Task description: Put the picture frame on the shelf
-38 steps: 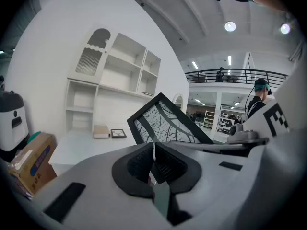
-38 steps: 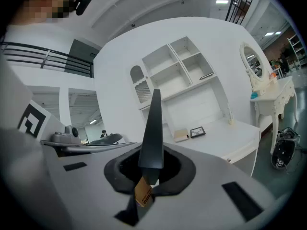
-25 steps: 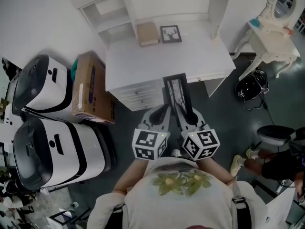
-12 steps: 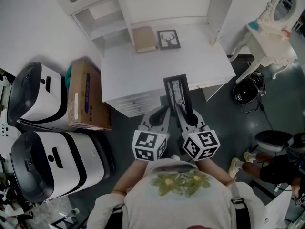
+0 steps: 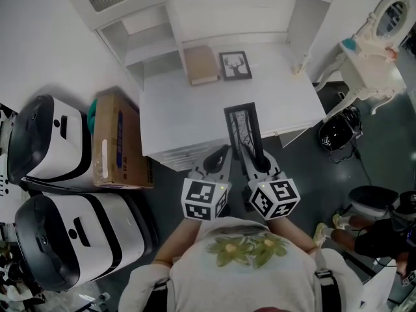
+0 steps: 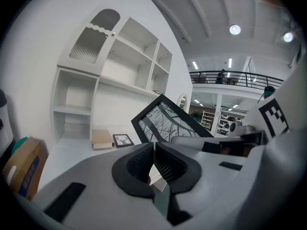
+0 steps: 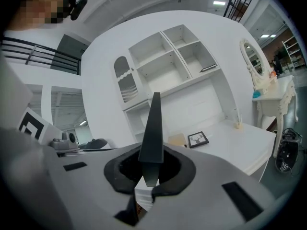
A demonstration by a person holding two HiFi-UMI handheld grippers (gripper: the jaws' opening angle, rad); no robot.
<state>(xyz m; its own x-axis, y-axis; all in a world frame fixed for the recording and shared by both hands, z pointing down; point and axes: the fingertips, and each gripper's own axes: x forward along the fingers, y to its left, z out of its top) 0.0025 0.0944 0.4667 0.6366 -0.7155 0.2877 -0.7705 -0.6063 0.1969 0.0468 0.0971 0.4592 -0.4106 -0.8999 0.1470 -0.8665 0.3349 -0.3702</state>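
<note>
The picture frame (image 5: 242, 130) is long and black with a branch print. My right gripper (image 5: 255, 157) is shut on its near end and holds it out over the front edge of the white desk (image 5: 182, 116). In the right gripper view the picture frame (image 7: 153, 128) stands edge-on between the pads of my right gripper (image 7: 151, 170). My left gripper (image 5: 220, 156) sits just left of it, shut with nothing held. In the left gripper view the left gripper (image 6: 154, 158) shows closed pads, with the picture frame (image 6: 165, 122) tilted behind. The white shelf unit (image 5: 214, 15) rises at the desk's back.
A small deer picture (image 5: 235, 65) and a tan book (image 5: 201, 65) lie at the back of the desk. A cardboard box (image 5: 117, 142) and two white machines (image 5: 49, 138) stand on the left. A dressing table (image 5: 374, 54), a black bag (image 5: 337, 134) and a person (image 5: 383, 229) are on the right.
The desk and shelf have drawn closer under the grippers, so the frame now reaches over the desk's front edge. Both grippers keep the same pose and grip.
</note>
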